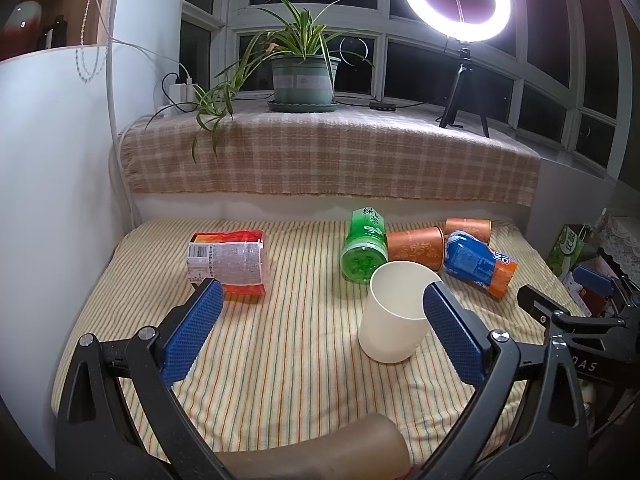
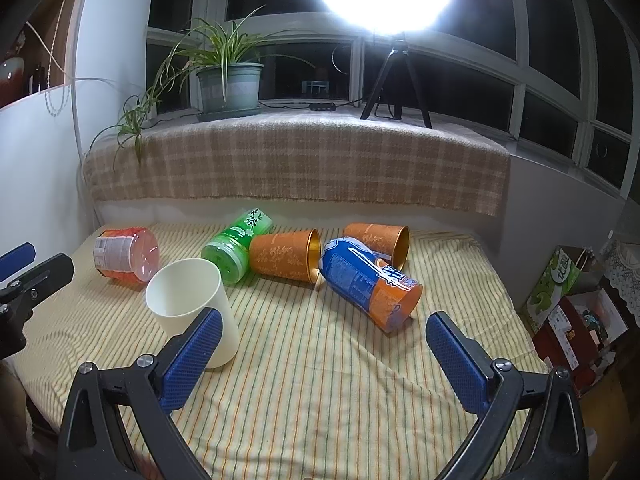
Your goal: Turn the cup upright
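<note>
The white cup (image 1: 394,316) is seen standing upright, mouth up, on the striped cloth (image 1: 280,360), slightly tilted in the fisheye views. In the left wrist view it sits at about 2 o'clock from the frame centre, just inside the right blue pad of the left gripper (image 1: 320,332), whose jaws are spread wide and released, with nothing clamped between them. Whether that pad touches the cup wall cannot be told.

In the right wrist view the same cup (image 2: 192,304) is found at about 9 o'clock, partly behind the left pad of the right gripper (image 2: 324,360). This claw is likewise spread open, with only bare cloth between its pads.

Behind the cup, at 12 o'clock in the left wrist view, a green bottle (image 1: 364,252) is laid on its side, its base turned toward the camera. Beside it, toward 1 o'clock, two orange cups (image 1: 416,248) are lying on their sides, and a blue and orange can (image 1: 478,264) is tipped over against them. A red snack container (image 1: 230,264) is lying at 10 o'clock, well apart from the cup.

On the checked blanket (image 1: 320,160) at the back, a potted plant (image 1: 302,76) and a lit ring light (image 1: 456,0) on a tripod are placed.
</note>
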Available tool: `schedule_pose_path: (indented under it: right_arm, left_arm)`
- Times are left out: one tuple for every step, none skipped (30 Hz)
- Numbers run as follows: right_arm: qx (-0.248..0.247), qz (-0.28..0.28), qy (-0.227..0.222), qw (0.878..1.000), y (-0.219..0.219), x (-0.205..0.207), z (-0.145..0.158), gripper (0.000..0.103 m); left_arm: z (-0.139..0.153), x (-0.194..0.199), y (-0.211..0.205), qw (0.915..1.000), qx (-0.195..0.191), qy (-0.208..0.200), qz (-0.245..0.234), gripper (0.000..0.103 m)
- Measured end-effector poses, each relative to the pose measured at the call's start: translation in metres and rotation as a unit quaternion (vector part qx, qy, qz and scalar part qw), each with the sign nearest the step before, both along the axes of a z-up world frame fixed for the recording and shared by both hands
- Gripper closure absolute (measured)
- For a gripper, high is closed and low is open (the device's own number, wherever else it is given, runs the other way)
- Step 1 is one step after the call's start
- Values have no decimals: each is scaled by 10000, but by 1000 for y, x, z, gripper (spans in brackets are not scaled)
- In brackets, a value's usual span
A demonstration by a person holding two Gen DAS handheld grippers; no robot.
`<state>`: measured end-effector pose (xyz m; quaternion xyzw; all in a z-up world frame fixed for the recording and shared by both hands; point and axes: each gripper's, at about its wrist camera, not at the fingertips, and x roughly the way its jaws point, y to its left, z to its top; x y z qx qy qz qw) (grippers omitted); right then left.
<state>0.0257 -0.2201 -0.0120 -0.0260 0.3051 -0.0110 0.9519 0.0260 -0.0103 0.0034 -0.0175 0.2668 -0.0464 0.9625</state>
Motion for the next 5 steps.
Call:
schedule_pose_path:
  right_arm:
    - [1, 1, 11, 10000, 0, 1, -1, 0]
    - [5, 3, 28, 10000, 0, 2, -2, 0]
    - [8, 6, 41, 10000, 1, 3, -2, 0]
    - [11, 7, 53, 10000, 1, 4, -3, 0]
    - [12, 10, 65, 10000, 1, 4, -4, 0]
  left_arm:
    - [0, 0, 0, 10000, 15, -7, 10, 1]
    - [0, 0, 1, 10000, 30, -12, 25, 1]
    - [0, 0, 2, 10000, 43, -18, 34, 1]
    - [0, 0, 2, 10000, 54, -25, 39, 1]
    - [0, -1, 3, 9999, 71, -44, 59, 1]
